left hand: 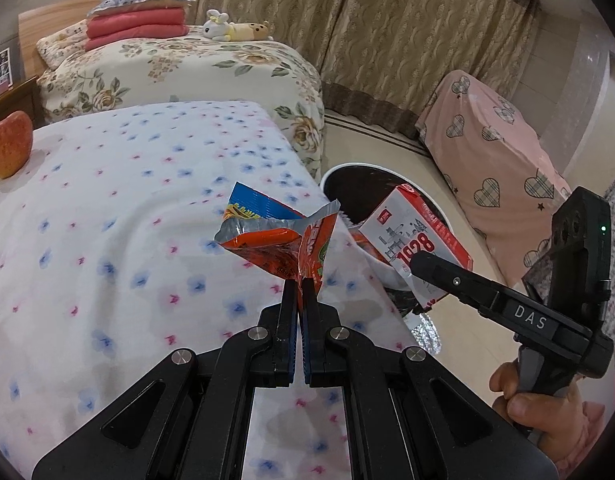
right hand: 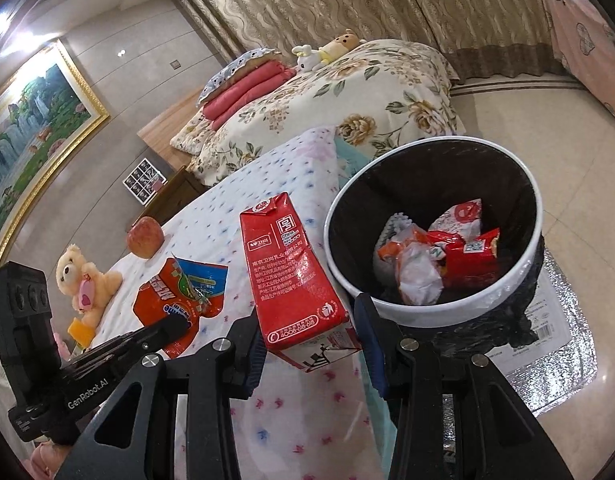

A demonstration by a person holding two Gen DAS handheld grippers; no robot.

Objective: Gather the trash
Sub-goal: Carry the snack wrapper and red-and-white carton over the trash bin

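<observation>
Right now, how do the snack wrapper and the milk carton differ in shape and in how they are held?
The snack wrapper is a thin, crumpled, torn-open foil bag; the milk carton is a stiff red box that keeps its form.
The left gripper pinches the wrapper by one corner, fingers nearly together; the right gripper holds the carton with fingers spread across its base.
Both are lifted above the flowered cloth, beside the trash bin.
</observation>
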